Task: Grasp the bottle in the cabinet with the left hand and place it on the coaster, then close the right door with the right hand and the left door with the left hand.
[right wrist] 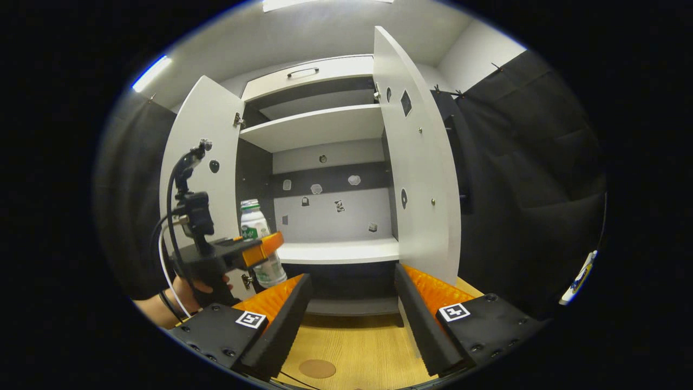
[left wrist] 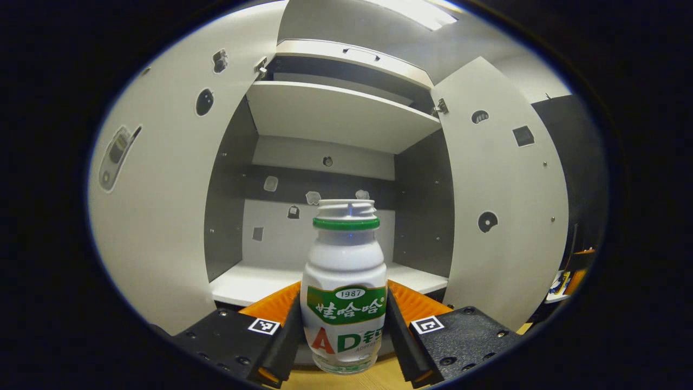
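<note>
We see the bottle (left wrist: 344, 287) upright between the two fingers of the left gripper (left wrist: 344, 336), both fingers pressing on its labelled lower body, so this gripper is clamped on it. The bottle is white with a green ring under its mouth, and it is out in front of the cabinet (left wrist: 335, 116), its base above the wooden table (left wrist: 346, 379) rather than on the cabinet's lower shelf (left wrist: 254, 279), which lies behind it. In the right gripper view we find the same bottle (right wrist: 260, 238) held by the left gripper (right wrist: 262, 249) in a person's hand (right wrist: 189, 295), just in front of the cabinet's lower left corner and beside the left door (right wrist: 203, 162).

Both doors stand swung outward: the left door (left wrist: 162, 206) to one side of the bottle, the right door (left wrist: 503, 216) to the other. Behind the bottle, the cabinet's back panel carries several small stickers.

The right gripper (right wrist: 352, 319) is spread wide with nothing between its fingers, facing the cabinet (right wrist: 325, 179) from farther back, with the right door (right wrist: 417, 179) just ahead on its outer side. On the table (right wrist: 368, 346) in front of the cabinet, near this gripper's fingers, lies the round brown coaster (right wrist: 317, 368), well below and apart from the bottle.
</note>
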Motion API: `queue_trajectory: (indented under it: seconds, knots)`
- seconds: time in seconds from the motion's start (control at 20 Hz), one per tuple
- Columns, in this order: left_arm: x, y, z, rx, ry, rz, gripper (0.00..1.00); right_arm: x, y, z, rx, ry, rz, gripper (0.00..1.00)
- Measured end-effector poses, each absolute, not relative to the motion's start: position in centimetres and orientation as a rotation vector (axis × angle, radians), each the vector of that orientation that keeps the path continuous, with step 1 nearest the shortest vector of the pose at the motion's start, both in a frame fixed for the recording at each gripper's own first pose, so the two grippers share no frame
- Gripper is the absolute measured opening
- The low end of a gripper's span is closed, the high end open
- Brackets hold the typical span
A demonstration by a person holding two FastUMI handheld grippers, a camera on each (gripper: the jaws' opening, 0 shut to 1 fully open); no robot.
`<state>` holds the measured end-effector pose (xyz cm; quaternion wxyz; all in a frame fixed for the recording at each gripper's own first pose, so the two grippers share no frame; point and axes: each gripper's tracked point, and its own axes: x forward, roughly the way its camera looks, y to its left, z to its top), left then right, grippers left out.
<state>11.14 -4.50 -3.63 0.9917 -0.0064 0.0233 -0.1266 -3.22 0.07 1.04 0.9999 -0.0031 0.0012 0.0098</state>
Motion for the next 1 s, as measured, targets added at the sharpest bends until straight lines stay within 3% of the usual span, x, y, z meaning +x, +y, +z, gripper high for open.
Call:
queue_trajectory:
  seconds: [0.45, 0.5, 0.55, 1.0]
  knots:
    - [2.3, -8.7, -19.0, -0.042, 0.173, -0.328, 0.74, -3.5, 0.0, 1.4, -0.017, 0.010, 0.030, 1.00]
    - [1.7, -9.0, -20.5, -0.038, 0.191, -0.337, 0.74, -3.6, -0.1, 1.2, -0.017, 0.015, 0.026, 0.92]
    - [1.3, -9.2, -21.9, -0.034, 0.204, -0.340, 0.74, -3.6, -0.3, 1.1, -0.017, 0.020, 0.020, 1.00]
    - [-0.6, -10.2, -29.6, -0.015, 0.295, -0.367, 0.74, -3.4, -0.8, 0.2, -0.031, 0.064, -0.020, 1.00]
